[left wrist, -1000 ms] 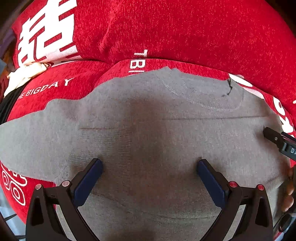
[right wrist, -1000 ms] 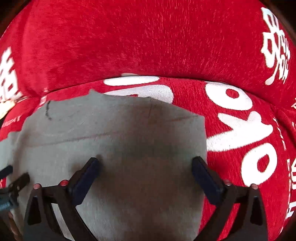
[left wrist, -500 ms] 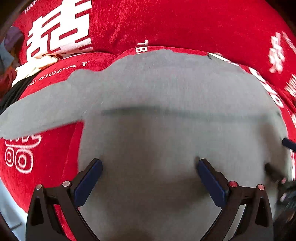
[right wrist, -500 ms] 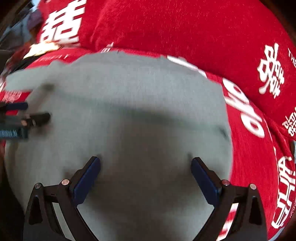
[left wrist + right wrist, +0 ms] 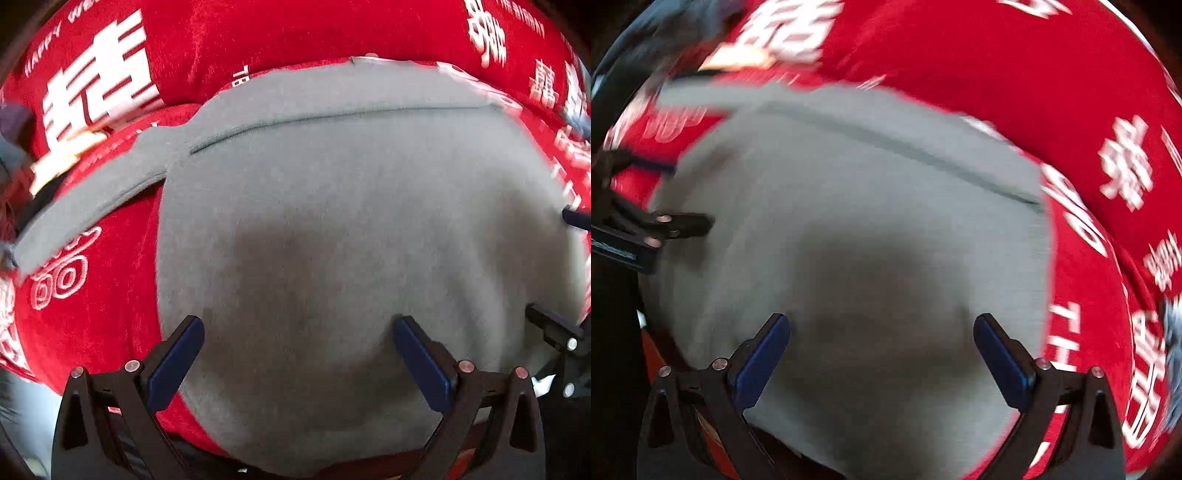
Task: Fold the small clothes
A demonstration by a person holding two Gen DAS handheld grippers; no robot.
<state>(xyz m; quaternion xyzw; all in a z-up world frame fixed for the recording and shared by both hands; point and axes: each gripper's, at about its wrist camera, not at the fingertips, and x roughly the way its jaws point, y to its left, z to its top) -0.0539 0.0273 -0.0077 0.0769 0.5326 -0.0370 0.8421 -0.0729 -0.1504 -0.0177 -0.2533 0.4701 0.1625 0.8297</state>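
Note:
A grey sweater (image 5: 351, 206) lies flat on a red cushion, with a fold line across its upper part and one sleeve (image 5: 92, 206) stretching out to the left. My left gripper (image 5: 297, 354) is open and empty above the sweater's lower left part. My right gripper (image 5: 881, 350) is open and empty above the sweater (image 5: 868, 206), near its lower right part. The left gripper shows at the left edge of the right wrist view (image 5: 672, 225). The right gripper's fingers (image 5: 554, 325) show at the right edge of the left wrist view.
The red cushion (image 5: 92, 332) carries white lettering, and a red back cushion (image 5: 295, 33) rises behind the sweater. Pale cloth (image 5: 62, 158) and dark clutter lie at the far left. The cushion's front edge is just below the sweater's hem.
Both grippers have pulled back toward the front, so more of the sweater and the left sleeve show. Both stay open. The sweater lies as before.

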